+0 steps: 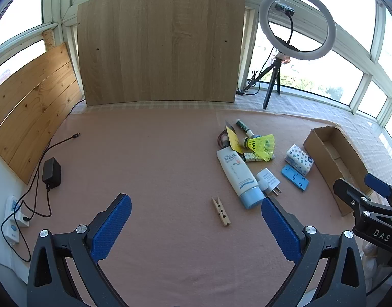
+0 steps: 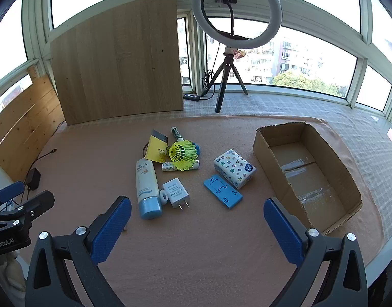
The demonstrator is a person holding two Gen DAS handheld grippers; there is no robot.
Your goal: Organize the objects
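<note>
Both tongs, left (image 1: 196, 232) and right (image 2: 197, 230), gaping and empty. Sunscreen tube (image 2: 146, 188) looks slick and squishy, so I'd pinch mid-body; box (image 2: 308, 176) waits.

A yellow shuttlecock (image 2: 183, 152), a white tube (image 2: 146, 188) with a pale blue cap, a star-patterned tissue pack (image 2: 234, 168) and a blue phone stand (image 2: 222, 195) lie on the pink cloth (image 2: 196, 243).

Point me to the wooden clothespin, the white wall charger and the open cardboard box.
Wooden clothespin (image 1: 221, 211), left wrist view, mid body near the spring.
White wall charger (image 2: 176, 192), right wrist view, printed top face.
Open cardboard box (image 2: 280, 165), right wrist view, near side wall.
</note>
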